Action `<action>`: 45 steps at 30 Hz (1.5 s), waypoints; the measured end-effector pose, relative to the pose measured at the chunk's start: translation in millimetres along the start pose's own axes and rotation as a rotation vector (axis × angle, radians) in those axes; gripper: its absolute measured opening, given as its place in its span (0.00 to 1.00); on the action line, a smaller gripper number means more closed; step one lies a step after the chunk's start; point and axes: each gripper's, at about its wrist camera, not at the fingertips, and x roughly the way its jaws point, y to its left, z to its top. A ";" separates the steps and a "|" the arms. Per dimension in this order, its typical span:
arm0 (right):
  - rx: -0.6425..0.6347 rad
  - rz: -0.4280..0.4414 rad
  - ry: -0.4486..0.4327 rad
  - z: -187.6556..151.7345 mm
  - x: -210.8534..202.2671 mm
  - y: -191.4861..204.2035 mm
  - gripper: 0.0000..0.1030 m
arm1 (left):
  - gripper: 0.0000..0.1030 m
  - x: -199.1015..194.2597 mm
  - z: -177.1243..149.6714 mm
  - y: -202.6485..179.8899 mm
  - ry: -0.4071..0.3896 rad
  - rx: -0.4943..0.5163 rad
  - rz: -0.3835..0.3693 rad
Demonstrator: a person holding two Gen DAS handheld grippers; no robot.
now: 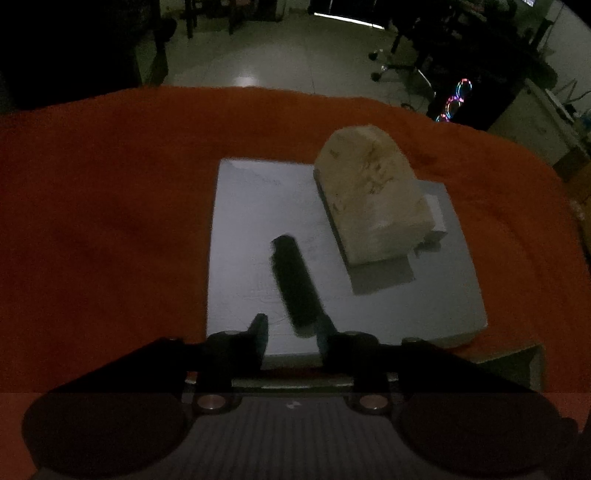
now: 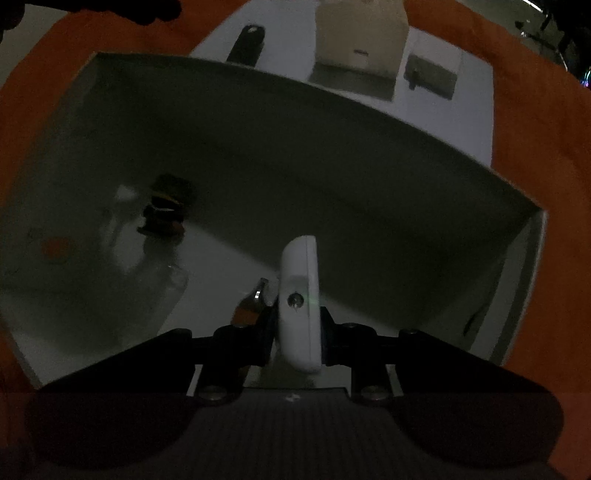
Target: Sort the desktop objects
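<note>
On a white board (image 1: 251,206) lies a long black object (image 1: 293,280), slanting toward me. My left gripper (image 1: 291,332) hovers at its near end, jaws open a little, the end lying just ahead of the right fingertip and not pinched. A beige soft pack (image 1: 369,199) stands on the board's right half. My right gripper (image 2: 298,325) points down into a grey box (image 2: 332,155) and is shut on a white rounded device (image 2: 299,280), held on edge above the box floor.
In the box lie a clear bottle (image 2: 147,273), a black-and-orange item (image 2: 166,210) and a small bottle with orange liquid (image 2: 251,306). Behind it sit the black object (image 2: 247,42), beige pack (image 2: 360,33) and a grey device (image 2: 430,74). Orange cloth (image 1: 110,221) covers the table.
</note>
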 end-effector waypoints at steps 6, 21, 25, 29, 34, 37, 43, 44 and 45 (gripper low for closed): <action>0.012 0.033 0.049 4.3 13.3 -10.3 0.25 | 0.36 29.5 5.8 0.9 0.036 -0.024 -0.011; -0.030 0.125 0.262 -7.1 26.9 -20.9 0.25 | 0.36 89.7 15.3 -36.0 0.051 -0.062 -0.048; -0.029 0.097 0.244 -10.9 31.4 -16.6 0.25 | 0.44 106.2 17.8 -36.4 0.078 -0.098 -0.051; -0.035 0.106 0.233 -13.6 33.3 -16.0 0.26 | 0.46 111.9 22.7 -41.8 0.089 -0.110 -0.056; -0.058 0.117 0.227 -20.4 38.4 -10.4 0.36 | 0.50 114.7 26.4 -44.8 0.096 -0.132 -0.054; -0.030 0.145 0.234 -20.9 37.1 -11.9 0.42 | 0.50 117.2 26.8 -45.5 0.090 -0.130 -0.044; -0.028 0.141 0.205 -21.5 29.5 -12.7 0.42 | 0.37 122.5 28.3 -51.0 0.068 -0.099 -0.012; -0.025 0.139 0.200 -22.3 28.8 -12.7 0.42 | 0.28 123.7 27.8 -52.7 0.064 -0.090 -0.009; -0.024 0.136 0.193 -23.4 28.4 -12.5 0.42 | 0.24 123.9 27.2 -54.5 0.060 -0.081 -0.007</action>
